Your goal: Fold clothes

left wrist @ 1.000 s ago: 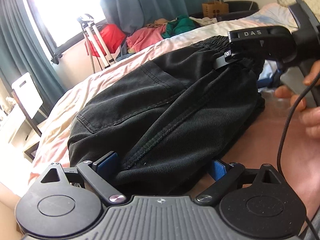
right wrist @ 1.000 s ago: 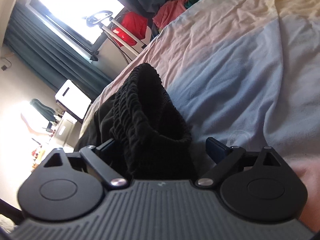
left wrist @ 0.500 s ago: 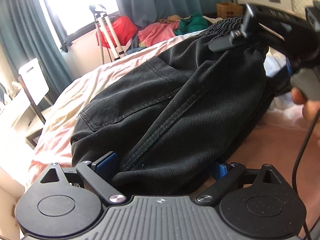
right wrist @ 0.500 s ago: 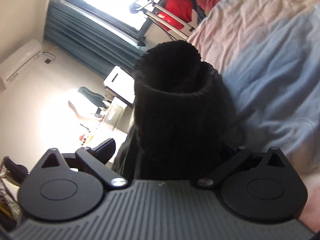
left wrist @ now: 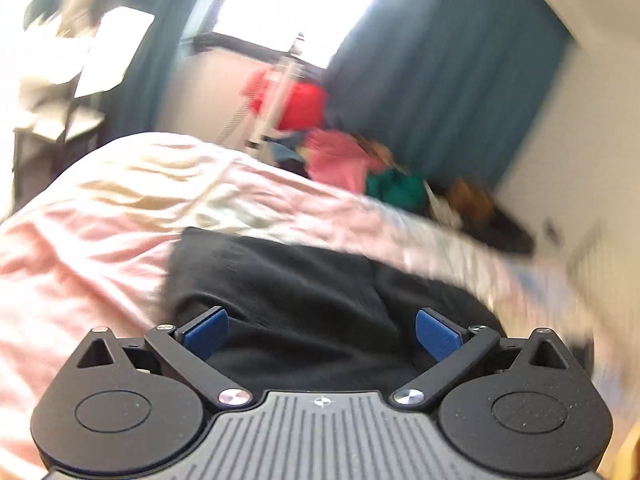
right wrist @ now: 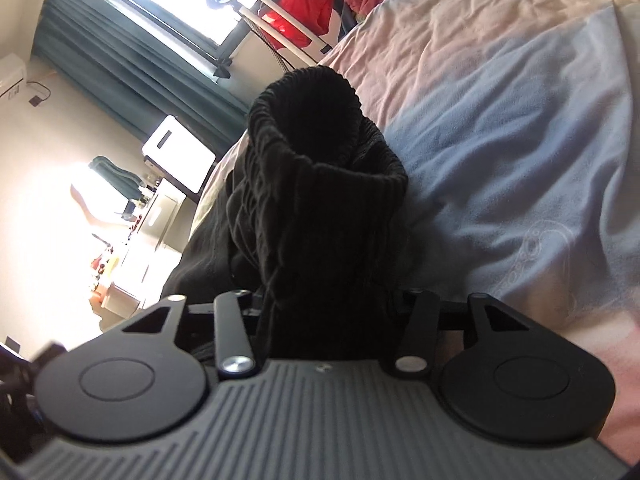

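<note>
A black corduroy garment (left wrist: 312, 280) with an elastic waistband lies on the bed. My left gripper (left wrist: 320, 332) hovers at its near edge. Its jaws are opening, and the blue pads (left wrist: 206, 332) stand wide with cloth lying between them untouched. This view is blurred by motion. In the right wrist view the gathered waistband (right wrist: 320, 160) stands up in a bunch. My right gripper (right wrist: 330, 304) is closing on the base of that bunch. Its pads are hidden in the cloth, which fills the gap between the jaws.
The bed sheet (right wrist: 520, 140) is pale blue and pink and wrinkled. A heap of red, pink and green clothes (left wrist: 340, 156) lies beyond the bed, by teal curtains (left wrist: 440, 80). A white stand (right wrist: 280, 28) and a white chair (right wrist: 180, 152) are under the window.
The left gripper has rolled and swung away, its pads have come off the garment, and the right gripper has left its view. The right jaws have closed in on the waistband bunch.
</note>
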`<state>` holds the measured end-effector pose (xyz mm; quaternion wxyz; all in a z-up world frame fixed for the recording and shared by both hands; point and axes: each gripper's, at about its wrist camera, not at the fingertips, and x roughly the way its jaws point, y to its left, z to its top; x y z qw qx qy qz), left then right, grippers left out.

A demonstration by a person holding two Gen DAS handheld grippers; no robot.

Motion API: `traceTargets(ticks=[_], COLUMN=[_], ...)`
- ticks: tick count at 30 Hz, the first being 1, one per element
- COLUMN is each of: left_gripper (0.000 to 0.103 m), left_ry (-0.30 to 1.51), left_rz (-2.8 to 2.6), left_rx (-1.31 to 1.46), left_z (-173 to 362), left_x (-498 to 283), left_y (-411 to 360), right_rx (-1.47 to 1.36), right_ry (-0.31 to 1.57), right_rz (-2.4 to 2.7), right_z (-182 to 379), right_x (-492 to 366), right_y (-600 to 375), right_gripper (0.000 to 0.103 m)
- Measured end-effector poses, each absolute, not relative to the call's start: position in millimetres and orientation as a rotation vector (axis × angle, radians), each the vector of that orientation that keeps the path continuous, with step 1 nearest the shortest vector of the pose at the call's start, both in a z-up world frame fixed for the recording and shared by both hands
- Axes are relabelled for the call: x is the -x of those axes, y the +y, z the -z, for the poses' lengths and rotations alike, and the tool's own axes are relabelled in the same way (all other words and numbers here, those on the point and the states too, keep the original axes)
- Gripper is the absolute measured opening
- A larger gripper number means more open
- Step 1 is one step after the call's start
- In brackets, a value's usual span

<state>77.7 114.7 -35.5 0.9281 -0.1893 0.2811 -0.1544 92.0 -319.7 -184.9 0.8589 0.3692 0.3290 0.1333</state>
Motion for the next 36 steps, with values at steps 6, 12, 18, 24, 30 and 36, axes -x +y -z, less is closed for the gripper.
traceTargets(ticks=[6, 12, 18, 24, 30, 36], left_gripper=[0.100, 0.095, 0.085, 0.070, 0.061, 0.054], left_ry=[0.810, 0.930, 0.994, 0.950, 0.919, 0.863], left_rz=[0.244, 0.218, 0.221, 0.226, 0.257, 0.288], left_rx=[0.588, 0.587, 0.698, 0.669, 0.685, 0.690], left_z=[69.8, 100.9, 141.2, 141.1, 128.9, 110.0], left_x=[-138.6, -159.6, -176.5, -166.4, -149.3, -136.8], left_y=[153.2, 148.3, 147.3, 143.9, 147.6, 149.2], right_rx=[-0.766, -0.774, -0.745, -0.715, -0.711, -0.759], right_ry=[0.664, 0.671, 0.694, 0.687, 0.684, 0.643], right_rz=[-0.284, -0.278, -0.260, -0.254, -0.251, -0.285], right_z=[184.2, 187.1, 190.3, 186.2, 176.7, 159.9], right_x=[-90.5, -93.2, -96.2, -95.6, -94.9, -92.1], right_y=[-319.0, -318.3, -314.5, -310.9, -308.9, -313.9], right_gripper=[0.049, 0.049, 0.050, 0.050, 0.050, 0.046])
